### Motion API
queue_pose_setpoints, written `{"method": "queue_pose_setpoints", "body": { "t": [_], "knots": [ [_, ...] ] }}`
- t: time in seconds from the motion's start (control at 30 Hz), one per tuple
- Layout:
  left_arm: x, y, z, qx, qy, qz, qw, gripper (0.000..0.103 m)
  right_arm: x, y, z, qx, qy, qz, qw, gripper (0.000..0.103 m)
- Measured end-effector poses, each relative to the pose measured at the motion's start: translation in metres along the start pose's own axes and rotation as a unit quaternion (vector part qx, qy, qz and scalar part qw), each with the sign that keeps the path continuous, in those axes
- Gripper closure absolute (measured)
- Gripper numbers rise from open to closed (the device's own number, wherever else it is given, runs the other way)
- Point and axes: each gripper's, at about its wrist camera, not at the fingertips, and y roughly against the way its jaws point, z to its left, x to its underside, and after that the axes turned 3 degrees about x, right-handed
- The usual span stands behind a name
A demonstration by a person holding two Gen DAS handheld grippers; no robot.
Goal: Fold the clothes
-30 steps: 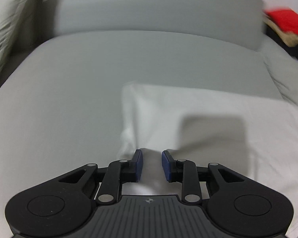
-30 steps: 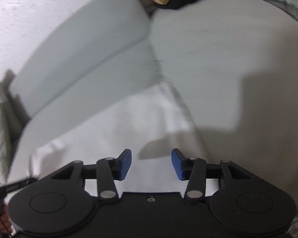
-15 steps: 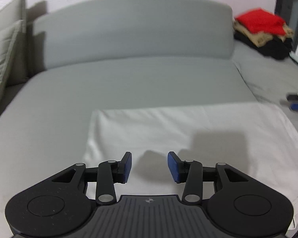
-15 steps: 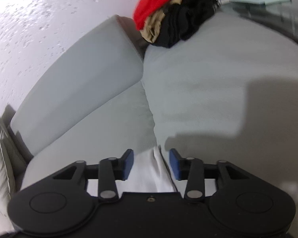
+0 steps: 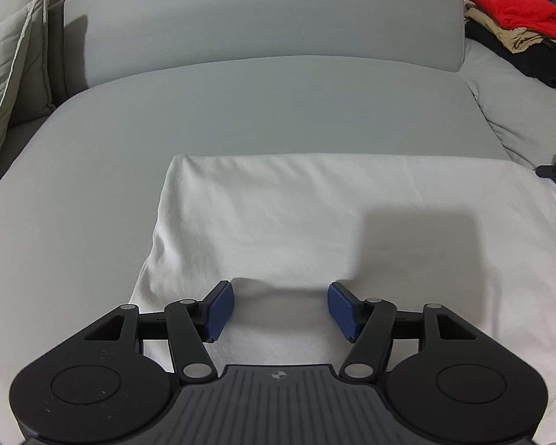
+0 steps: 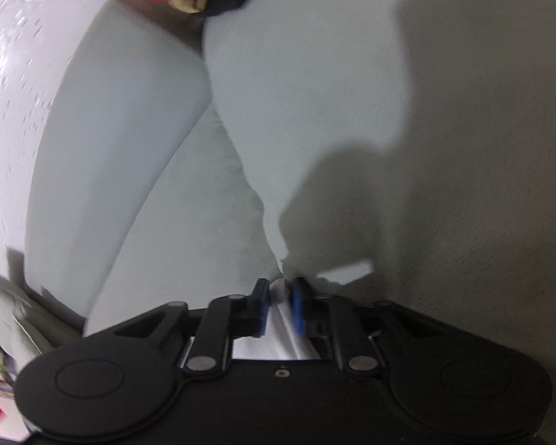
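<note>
On the grey sofa (image 5: 278, 111), the white garment (image 5: 333, 222) lay flat; the left gripper (image 5: 281, 309) hovered over it, spread wide and empty, while the right gripper (image 6: 280, 306) pinched its edge.

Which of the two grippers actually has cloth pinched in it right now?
The right gripper: its blue pads are shut on the white garment. The left gripper is open above the garment, holding nothing.

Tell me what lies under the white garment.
The white garment lies spread on the grey sofa seat, which shows around its far and left edges. Anything beneath the cloth itself is covered.
</note>
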Motion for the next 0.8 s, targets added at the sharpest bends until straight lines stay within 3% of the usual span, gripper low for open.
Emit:
{"method": "queue_pose_setpoints", "body": {
  "t": [0.1,0.33,0.43,0.47,0.57,0.67,0.73,0.77,0.8],
  "knots": [
    [0.0,0.003,0.001,-0.001,0.003,0.001,1.0,0.041,0.0,0.008,-0.006,-0.024,-0.022,-0.025,0.999,0.1],
    [0.002,0.002,0.002,-0.003,0.0,-0.002,1.0,0.04,0.007,0.031,0.003,0.043,0.026,-0.104,0.993,0.103],
    [0.003,0.004,0.004,0.0,0.002,-0.003,1.0,0.039,0.009,0.039,0.004,0.043,0.033,-0.12,0.991,0.103],
    [0.003,0.004,0.004,0.0,0.002,-0.003,1.0,0.039,0.01,0.041,0.005,0.037,0.038,-0.125,0.991,0.098],
    [0.004,0.005,0.005,-0.002,0.001,-0.005,1.0,0.039,0.011,0.039,0.016,-0.013,0.08,-0.11,0.991,0.089],
    [0.006,0.006,0.005,-0.003,-0.001,-0.008,1.0,0.038,0.012,0.019,0.028,-0.053,0.099,-0.035,0.993,0.088],
    [0.006,0.007,0.005,-0.004,-0.003,-0.01,0.9999,0.038,0.014,0.007,0.023,-0.009,0.086,-0.005,0.996,0.089],
    [0.007,0.008,0.005,-0.005,-0.003,-0.011,0.9999,0.038,0.013,0.005,0.016,0.029,0.076,-0.005,0.997,0.103],
    [0.007,0.008,0.005,-0.006,-0.004,-0.012,0.9999,0.038,0.012,0.007,0.01,0.056,0.068,-0.012,0.996,0.103]
  ]
}}
